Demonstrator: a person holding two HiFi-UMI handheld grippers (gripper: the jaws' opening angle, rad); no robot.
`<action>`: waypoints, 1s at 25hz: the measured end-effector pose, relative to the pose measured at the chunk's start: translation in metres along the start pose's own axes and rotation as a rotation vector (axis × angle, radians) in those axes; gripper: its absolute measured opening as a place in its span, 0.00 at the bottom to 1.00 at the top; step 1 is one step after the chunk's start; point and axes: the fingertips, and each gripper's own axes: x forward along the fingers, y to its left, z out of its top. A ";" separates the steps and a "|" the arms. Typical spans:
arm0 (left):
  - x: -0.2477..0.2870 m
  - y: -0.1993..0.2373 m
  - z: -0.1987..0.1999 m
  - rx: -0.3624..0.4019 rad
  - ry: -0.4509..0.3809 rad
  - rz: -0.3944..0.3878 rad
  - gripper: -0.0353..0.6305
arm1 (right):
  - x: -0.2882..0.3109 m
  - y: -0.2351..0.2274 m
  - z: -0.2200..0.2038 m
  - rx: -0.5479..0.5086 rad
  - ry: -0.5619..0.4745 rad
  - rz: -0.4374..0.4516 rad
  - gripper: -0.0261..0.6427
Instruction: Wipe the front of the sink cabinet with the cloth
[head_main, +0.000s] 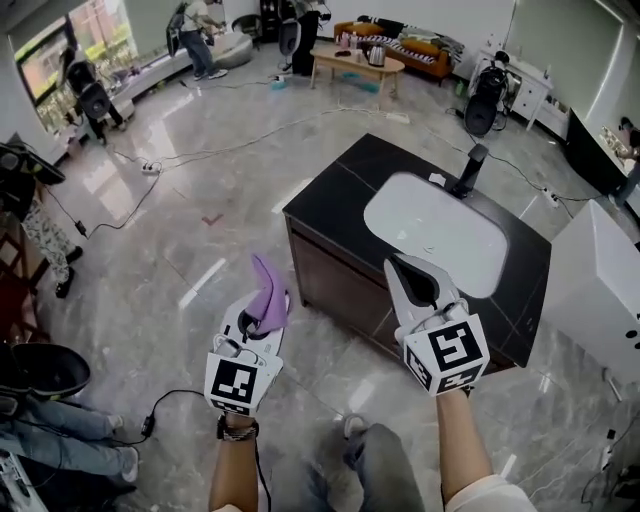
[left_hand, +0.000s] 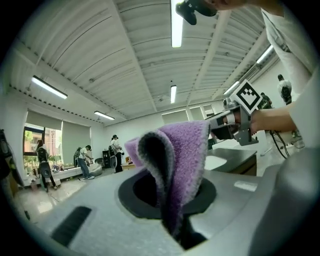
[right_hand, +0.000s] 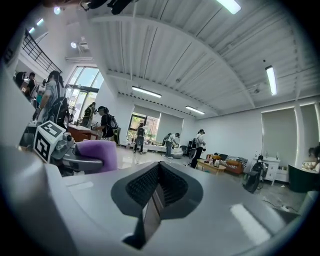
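Held: left gripper (head_main: 262, 328) jaws clamped on purple cloth (head_main: 268, 293); right gripper (head_main: 406, 266) jaws closed, empty; risk: cloth may slip free rubbing the sink cabinet (head_main: 335, 292) front

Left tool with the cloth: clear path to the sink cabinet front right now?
Probably yes. The left tool holds the purple cloth short of the dark cabinet front, with only floor showing between them; the right tool is off to the side.

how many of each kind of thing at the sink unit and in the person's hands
pale grey handheld grippers: 2 (left gripper, right gripper)
purple fleecy cloth: 1
dark wooden sink cabinet: 1
white oval basin: 1
black tap: 1
total: 6
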 end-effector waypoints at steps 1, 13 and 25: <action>-0.004 0.005 0.022 -0.008 -0.002 0.002 0.13 | -0.005 -0.002 0.020 0.002 0.003 0.002 0.05; -0.075 -0.002 0.205 0.027 -0.001 -0.045 0.13 | -0.111 0.019 0.184 0.021 0.013 -0.014 0.05; -0.170 -0.054 0.242 0.006 -0.012 -0.105 0.13 | -0.198 0.091 0.228 0.033 -0.011 -0.062 0.05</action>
